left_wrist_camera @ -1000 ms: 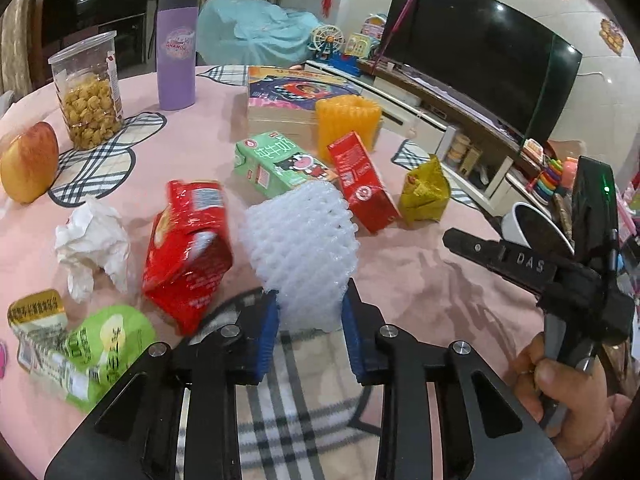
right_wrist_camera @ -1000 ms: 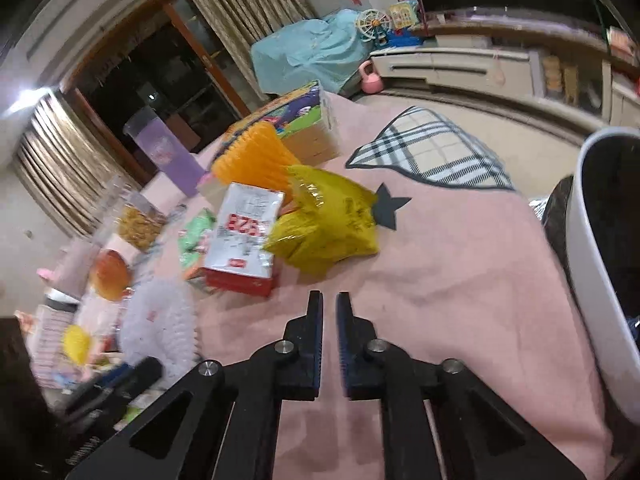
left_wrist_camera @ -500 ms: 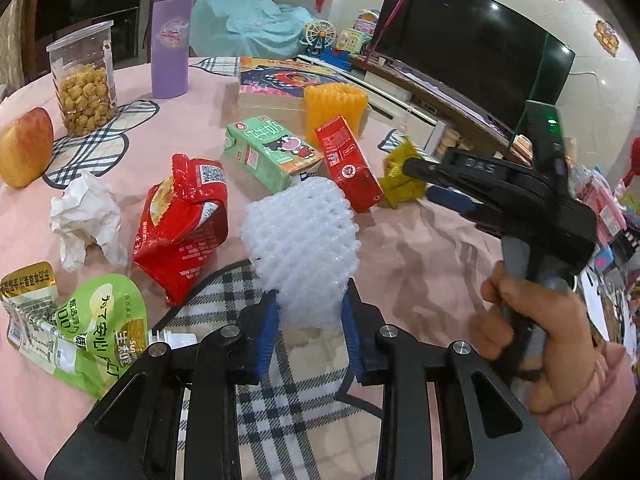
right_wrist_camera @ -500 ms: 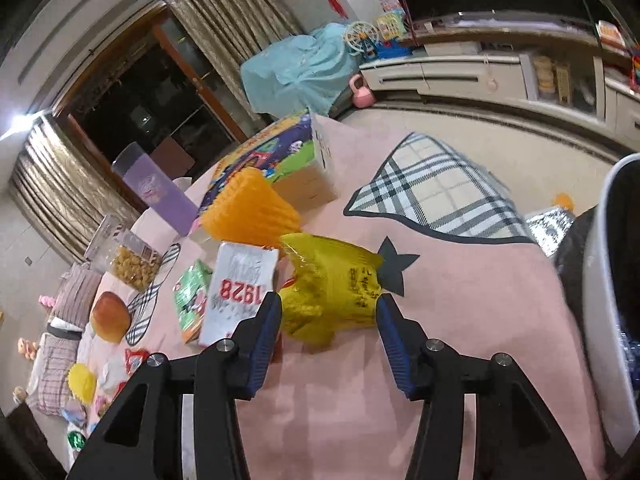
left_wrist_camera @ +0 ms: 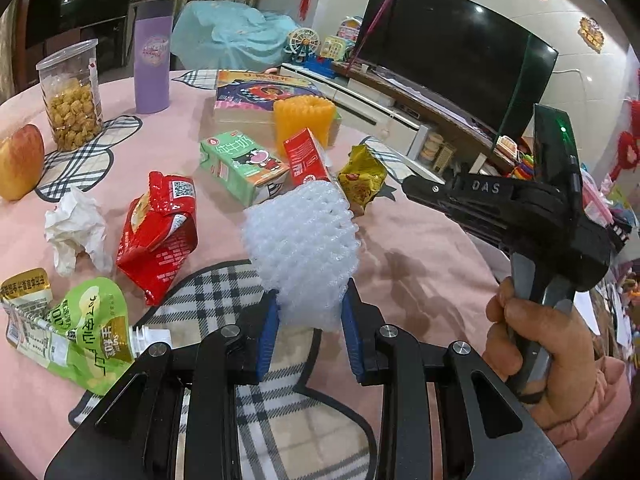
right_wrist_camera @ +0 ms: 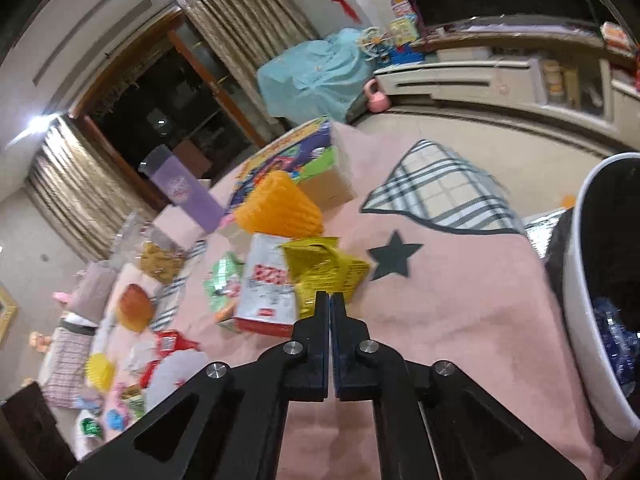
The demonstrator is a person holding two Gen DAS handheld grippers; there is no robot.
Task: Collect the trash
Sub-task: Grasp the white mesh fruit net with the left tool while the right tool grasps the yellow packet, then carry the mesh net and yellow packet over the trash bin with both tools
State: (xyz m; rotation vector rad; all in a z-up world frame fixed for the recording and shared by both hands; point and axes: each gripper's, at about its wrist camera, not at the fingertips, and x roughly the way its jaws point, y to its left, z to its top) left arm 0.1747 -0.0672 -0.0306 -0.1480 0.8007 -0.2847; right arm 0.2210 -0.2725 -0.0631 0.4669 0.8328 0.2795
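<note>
**Both tongs loaded**

Your left tongs (left_wrist_camera: pixel 310 334) are clamped on the white foam fruit net (left_wrist_camera: pixel 300 248), lifted off the pink table (left_wrist_camera: pixel 420 248). Your right tongs (right_wrist_camera: pixel 330 312) have just snapped closed, pinching the yellow snack wrapper (right_wrist_camera: pixel 320 270) at their tips. White bin (right_wrist_camera: pixel 588 320) sits to their right.
</note>
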